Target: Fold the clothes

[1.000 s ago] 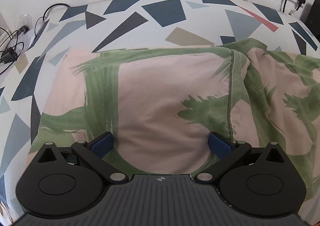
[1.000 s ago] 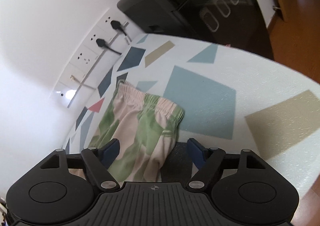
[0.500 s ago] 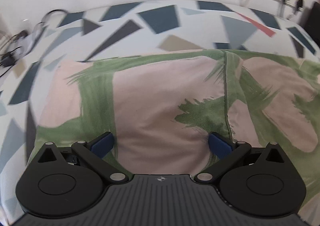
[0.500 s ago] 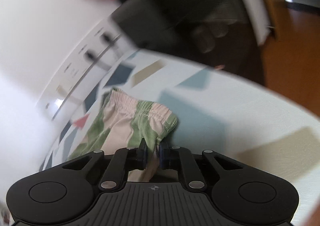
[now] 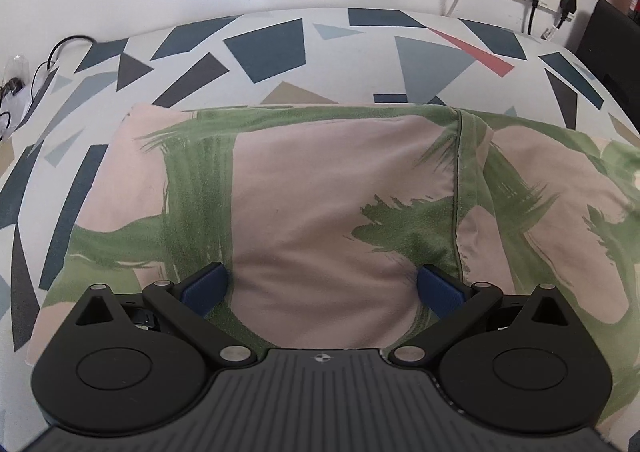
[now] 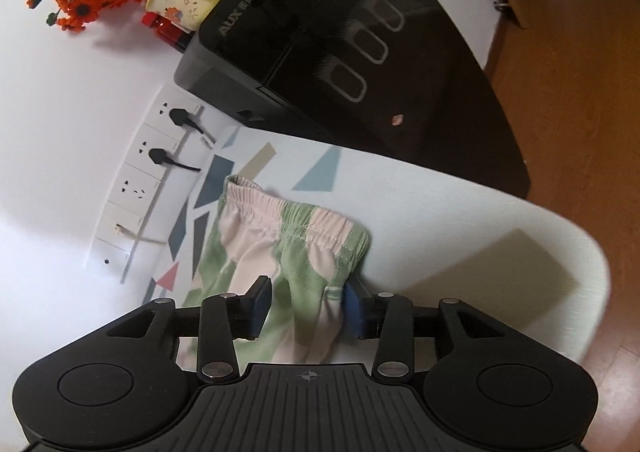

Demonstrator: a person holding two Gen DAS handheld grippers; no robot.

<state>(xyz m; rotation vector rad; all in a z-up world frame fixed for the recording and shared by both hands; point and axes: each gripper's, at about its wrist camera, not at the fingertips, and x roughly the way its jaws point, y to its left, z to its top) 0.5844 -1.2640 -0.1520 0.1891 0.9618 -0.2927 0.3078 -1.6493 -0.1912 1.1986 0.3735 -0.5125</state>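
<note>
While left tool (image 5: 322,288) stays spread, right tool (image 6: 306,306) reopened, seemingly releasing shorts (image 6: 292,252).

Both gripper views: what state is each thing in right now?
Shorts: spread flat on the patterned table.
Waistband: bunched, lying between the right gripper's fingers.
Left gripper: open over the cloth.
Right gripper: open, straddling the cloth.
Wall plugs: plugged in.

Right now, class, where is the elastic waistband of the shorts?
In the right wrist view the waistband lies on the patterned table, beyond the right hand-held gripper, pointing toward the black appliance.
</note>
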